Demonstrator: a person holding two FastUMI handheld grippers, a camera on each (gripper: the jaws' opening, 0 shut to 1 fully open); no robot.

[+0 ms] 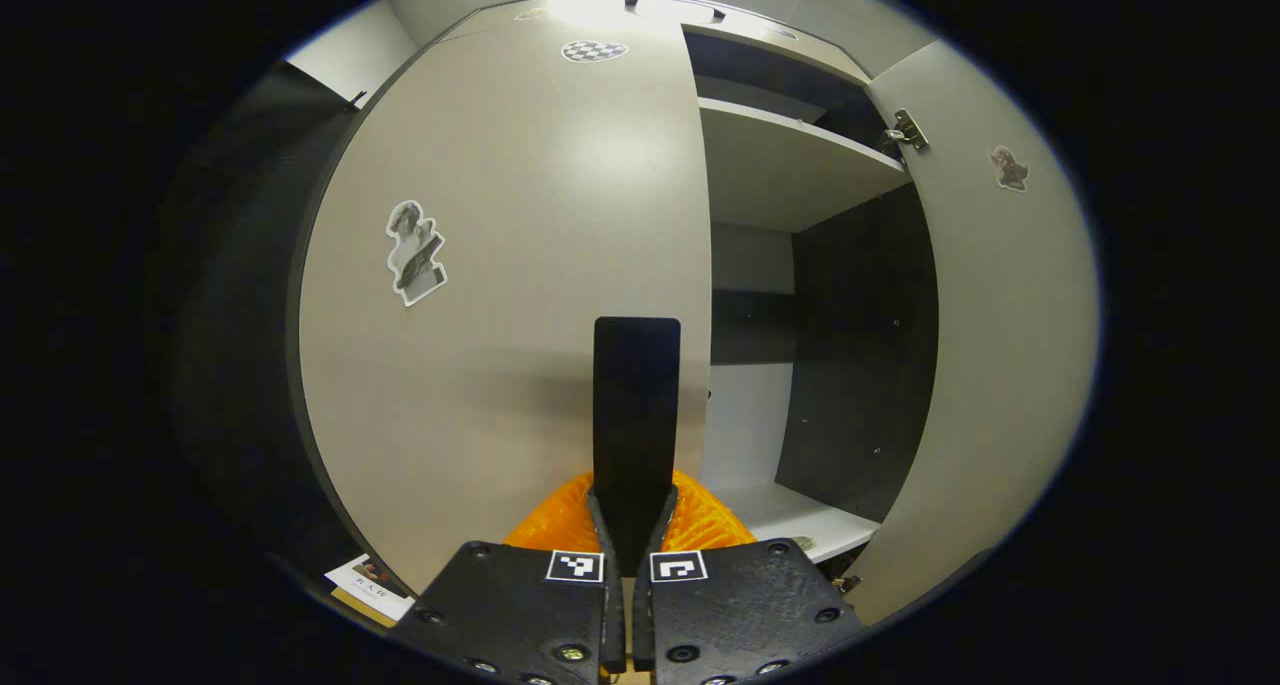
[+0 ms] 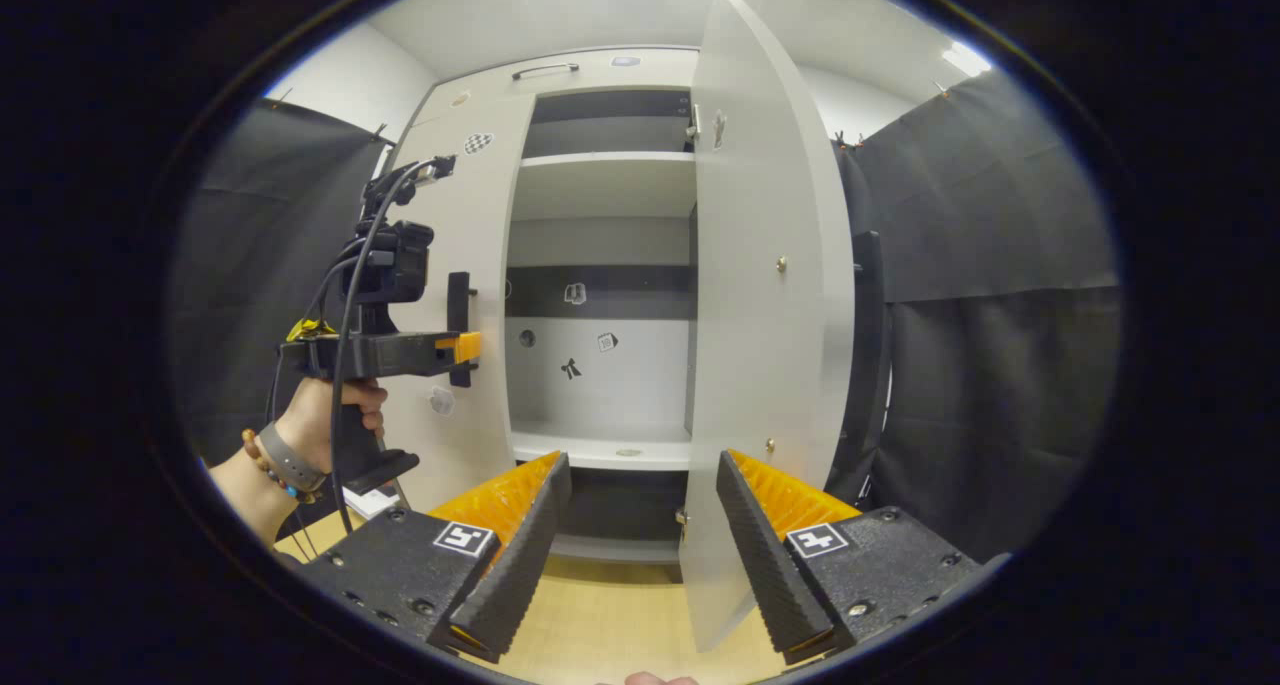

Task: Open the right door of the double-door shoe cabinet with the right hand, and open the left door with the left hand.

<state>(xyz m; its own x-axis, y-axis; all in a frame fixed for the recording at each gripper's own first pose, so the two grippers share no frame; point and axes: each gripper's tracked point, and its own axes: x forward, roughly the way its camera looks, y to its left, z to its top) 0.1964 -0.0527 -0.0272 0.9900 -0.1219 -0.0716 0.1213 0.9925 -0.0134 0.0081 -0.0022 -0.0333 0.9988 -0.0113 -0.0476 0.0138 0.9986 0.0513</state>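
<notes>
The cabinet (image 2: pixel 600 75) is a tall pale double-door unit facing both cameras, with shelves (image 2: pixel 605 180) showing in its open right half. Its right door (image 2: pixel 760 295) stands swung well out, edge-on toward the right gripper view, so that half of the task looks done. The left door (image 1: pixel 500 295) lies shut, flush with the cabinet front, a sticker (image 1: pixel 415 252) on its face. Both doors look like stiff, flat laminated board on hinges (image 1: pixel 908 131): rigid, smooth and probably slick on the face, light enough to swing with a steady pull, and they will turn in an arc rather than come straight out. The place to take hold is the dark upright handle (image 1: pixel 636 415) near the left door's inner edge, far from the hinges, where leverage is best. The left gripper (image 1: pixel 628 525) is at that handle, its jaws nearly together with the bar between them, apparently clamped on it; the right gripper view shows the same gripper and the hand (image 2: pixel 325 420) holding it against the door. The right gripper (image 2: pixel 640 535) hangs back before the open side, jaws wide and holding nothing.
</notes>
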